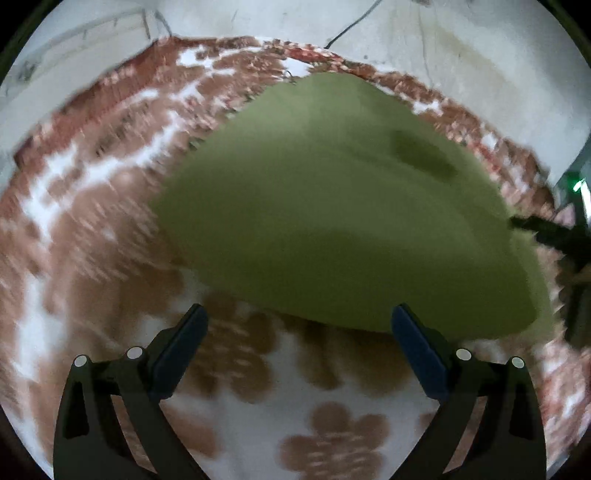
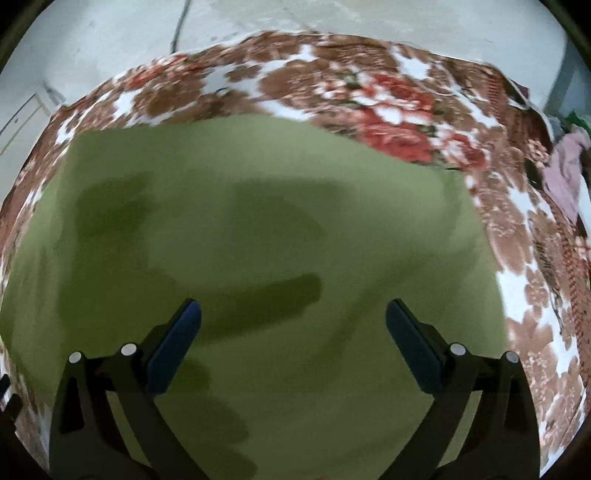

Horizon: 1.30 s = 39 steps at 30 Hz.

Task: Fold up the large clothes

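A plain olive-green garment lies spread on a brown, red and white flowered blanket. In the left wrist view my left gripper is open and empty, above the blanket at the garment's near edge; its right finger overlaps that edge. In the right wrist view the garment fills most of the frame. My right gripper is open and empty above the cloth, casting shadows on it. Both views are motion-blurred.
The flowered blanket lies on a pale grey floor. A pinkish heap of clothes sits at the blanket's right edge. A dark cable runs over the floor. The other gripper's dark body shows at the right.
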Tool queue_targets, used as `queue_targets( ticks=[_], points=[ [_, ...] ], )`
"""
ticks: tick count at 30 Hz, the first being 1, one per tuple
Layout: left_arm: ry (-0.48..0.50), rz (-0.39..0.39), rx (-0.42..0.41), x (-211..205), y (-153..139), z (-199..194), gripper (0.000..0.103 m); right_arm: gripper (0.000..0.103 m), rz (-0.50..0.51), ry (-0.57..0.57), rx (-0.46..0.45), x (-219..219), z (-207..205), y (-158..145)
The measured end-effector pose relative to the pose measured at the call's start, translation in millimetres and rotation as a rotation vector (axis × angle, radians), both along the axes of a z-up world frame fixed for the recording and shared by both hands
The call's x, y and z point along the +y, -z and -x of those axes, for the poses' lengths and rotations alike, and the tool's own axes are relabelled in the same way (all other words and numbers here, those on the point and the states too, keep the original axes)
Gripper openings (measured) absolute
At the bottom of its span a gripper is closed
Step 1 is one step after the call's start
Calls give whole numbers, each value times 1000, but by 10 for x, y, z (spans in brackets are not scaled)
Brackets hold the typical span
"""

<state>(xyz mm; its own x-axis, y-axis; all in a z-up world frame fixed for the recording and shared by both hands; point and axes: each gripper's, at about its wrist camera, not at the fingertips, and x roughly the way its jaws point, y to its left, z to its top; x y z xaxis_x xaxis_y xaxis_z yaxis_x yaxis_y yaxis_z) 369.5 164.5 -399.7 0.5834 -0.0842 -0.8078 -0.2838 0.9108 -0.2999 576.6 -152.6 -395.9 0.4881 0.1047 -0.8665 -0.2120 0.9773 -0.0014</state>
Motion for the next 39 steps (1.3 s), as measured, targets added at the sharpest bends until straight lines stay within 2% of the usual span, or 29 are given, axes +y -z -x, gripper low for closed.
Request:
queue_targets(
  ticks=[1, 4, 6, 10, 16, 20, 23, 25, 27, 29, 32, 36, 37, 39],
  points=[
    [-9, 41, -14, -8, 46, -15, 98, 98, 3, -15, 0, 83, 22, 16],
    [-70, 281, -80, 108, 259, -98, 97, 98, 32, -38, -12, 218, 54, 37],
    [-128, 349, -89, 249, 390, -149, 97, 98, 45, -50, -13, 296, 74, 70],
    [-195, 369, -111, 479, 535, -253, 97, 98, 28, -54, 3, 363, 93, 148],
    [-213, 382, -123, 581, 596, -559, 98, 98, 14, -34, 23, 357, 89, 225],
    [-229, 329, -128, 581, 615, -619, 97, 98, 16, -22, 26, 380, 87, 235],
    [-229, 279, -128, 556, 554, -510, 97, 98, 14, -22, 29, 414, 78, 226],
    [-271, 262, -139, 589, 502, -349, 97, 98, 17, -26, 30, 436, 78, 226],
    [-299, 302, -155, 639, 549, -226, 97, 98, 23, -30, 28, 468, 85, 231],
    [-271, 293, -169, 609, 575, -232, 97, 98, 27, -29, 28, 498, 86, 243],
    [-229, 319, -207, 581, 542, -401, 97, 98, 28, -14, 32, 541, 99, 254],
    [-199, 378, -301, 582, 309, -661, 97, 98, 37, 3, 38, 641, 158, 246],
    [-187, 374, -317, 558, 267, -696, 93, 98, 37, 5, 37, 671, 172, 236],
    [-183, 348, -307, 524, 267, -716, 73, 98, 44, 4, 38, 736, 191, 226]
  ],
)
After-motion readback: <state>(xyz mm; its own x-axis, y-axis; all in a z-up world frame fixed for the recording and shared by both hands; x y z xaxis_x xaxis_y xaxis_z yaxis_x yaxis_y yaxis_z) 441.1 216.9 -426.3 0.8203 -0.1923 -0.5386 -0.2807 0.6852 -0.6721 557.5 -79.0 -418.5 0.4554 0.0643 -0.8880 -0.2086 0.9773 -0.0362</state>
